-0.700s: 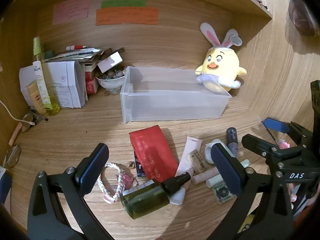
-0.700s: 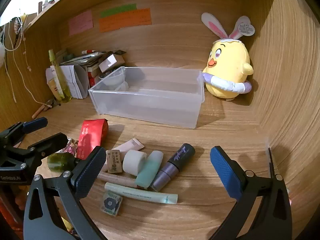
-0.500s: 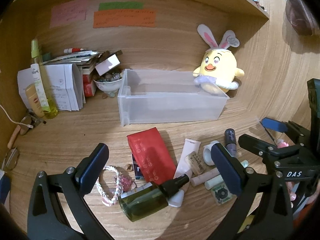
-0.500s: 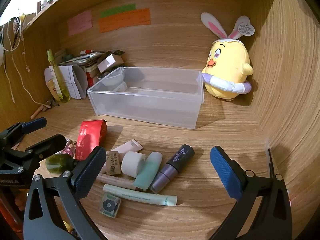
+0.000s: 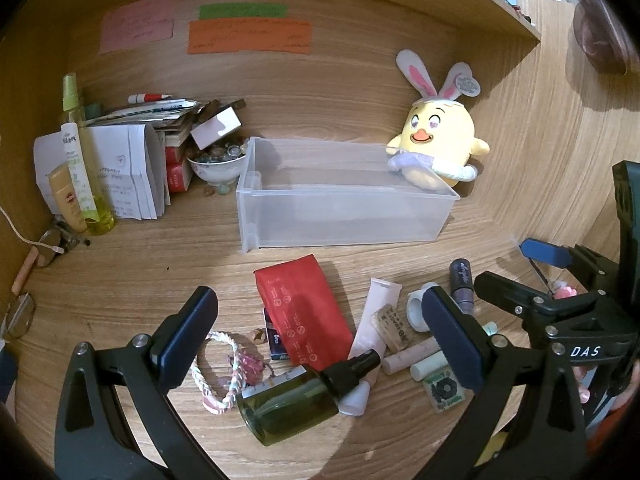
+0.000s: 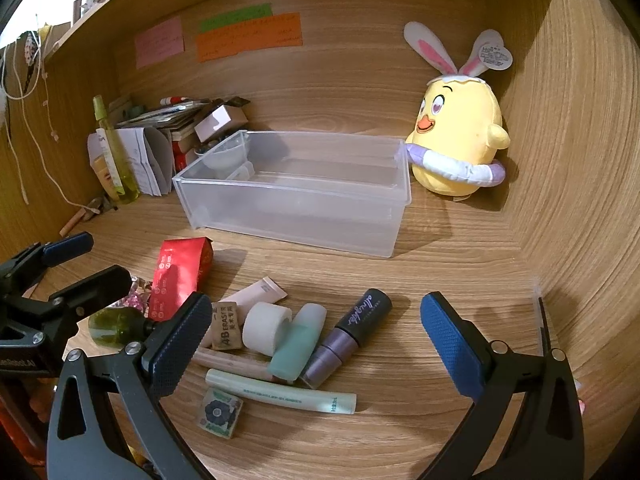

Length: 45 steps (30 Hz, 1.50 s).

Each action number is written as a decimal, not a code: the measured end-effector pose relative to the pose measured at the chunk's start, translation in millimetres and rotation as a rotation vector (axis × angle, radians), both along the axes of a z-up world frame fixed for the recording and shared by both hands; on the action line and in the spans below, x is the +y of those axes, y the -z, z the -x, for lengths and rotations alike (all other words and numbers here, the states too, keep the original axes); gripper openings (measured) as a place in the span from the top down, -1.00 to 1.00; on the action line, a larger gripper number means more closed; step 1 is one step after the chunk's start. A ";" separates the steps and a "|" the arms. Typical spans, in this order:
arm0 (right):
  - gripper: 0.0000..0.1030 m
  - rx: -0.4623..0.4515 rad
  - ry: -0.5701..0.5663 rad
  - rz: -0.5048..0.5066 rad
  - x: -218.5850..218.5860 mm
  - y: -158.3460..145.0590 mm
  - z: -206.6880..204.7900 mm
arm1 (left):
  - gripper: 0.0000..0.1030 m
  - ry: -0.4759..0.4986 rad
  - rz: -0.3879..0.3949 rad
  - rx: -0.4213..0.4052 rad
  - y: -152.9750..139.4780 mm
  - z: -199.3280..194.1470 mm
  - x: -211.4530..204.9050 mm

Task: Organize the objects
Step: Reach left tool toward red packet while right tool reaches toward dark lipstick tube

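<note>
Green spray bottle (image 5: 292, 404) between the wide-open left claw (image 5: 320, 340) fingers.

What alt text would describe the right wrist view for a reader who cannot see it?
Open right tongs hover over small toiletries, among them a purple tube and white tape roll, on a wooden desk. Behind stand an empty clear bin and a yellow plush chick.

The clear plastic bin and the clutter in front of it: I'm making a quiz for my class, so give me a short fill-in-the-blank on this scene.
1. The clear plastic bin holds ____ objects.
2. The plush chick wears ____ ears.
3. The green spray bottle is lying on its ____.
4. The left gripper and right gripper are both ____.

Missing words: no; bunny; side; open
</note>
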State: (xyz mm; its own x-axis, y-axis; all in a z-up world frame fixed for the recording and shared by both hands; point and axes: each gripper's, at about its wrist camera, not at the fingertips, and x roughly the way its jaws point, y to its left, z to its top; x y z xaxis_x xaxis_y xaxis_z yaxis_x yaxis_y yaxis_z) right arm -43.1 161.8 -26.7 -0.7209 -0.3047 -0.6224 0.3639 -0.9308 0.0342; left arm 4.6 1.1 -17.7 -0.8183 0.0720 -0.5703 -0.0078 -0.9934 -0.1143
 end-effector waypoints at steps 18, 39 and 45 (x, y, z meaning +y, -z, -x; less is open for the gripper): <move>-1.00 0.019 0.018 -0.014 3.3 1.2 -2.2 | -1.00 -0.004 0.000 -0.001 2.2 -1.5 1.0; -1.00 0.007 0.030 -0.001 9.3 5.3 -3.8 | -1.00 -0.032 -0.012 0.012 5.3 -4.4 1.7; -1.00 -0.018 0.048 0.011 14.9 10.0 -0.3 | -1.00 -0.039 -0.013 0.016 8.8 -5.4 -0.9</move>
State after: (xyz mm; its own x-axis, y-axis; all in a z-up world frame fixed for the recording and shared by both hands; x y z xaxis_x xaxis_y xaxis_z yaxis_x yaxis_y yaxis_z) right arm -42.8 176.6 -36.7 -0.7239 -0.2766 -0.6320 0.3178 -0.9468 0.0504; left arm 10.0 0.2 -26.5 -0.8298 0.0471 -0.5560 0.0291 -0.9914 -0.1275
